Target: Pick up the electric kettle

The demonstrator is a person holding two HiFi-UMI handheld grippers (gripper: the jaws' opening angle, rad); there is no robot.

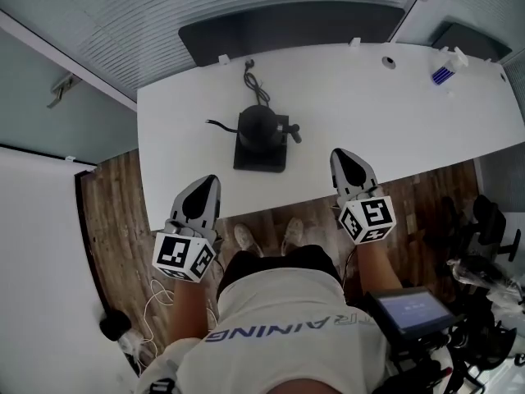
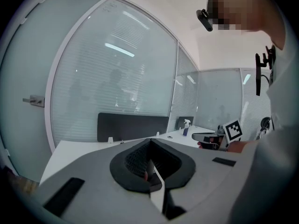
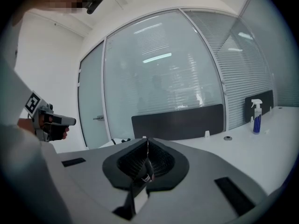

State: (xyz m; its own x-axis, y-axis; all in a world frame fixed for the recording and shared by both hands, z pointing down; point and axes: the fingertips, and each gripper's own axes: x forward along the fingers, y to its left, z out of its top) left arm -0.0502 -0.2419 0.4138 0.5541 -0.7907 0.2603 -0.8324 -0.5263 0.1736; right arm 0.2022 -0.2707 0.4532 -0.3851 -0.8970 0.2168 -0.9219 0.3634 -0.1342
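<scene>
Kettle (image 1: 258, 126) aims its spout left, handle right, while we hold left gripper (image 1: 210, 180) and right gripper (image 1: 340, 153) near us, roughly level, both clenched empty.

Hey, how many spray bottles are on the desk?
1: the spray bottle stands near the far right edge of the desk, well right of the kettle. None seems hidden.

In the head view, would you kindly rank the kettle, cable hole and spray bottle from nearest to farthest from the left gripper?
1. Kettle, desk centre, just ahead of the left gripper.
2. Cable hole, far edge, to the right.
3. Spray bottle, far right corner.
</scene>
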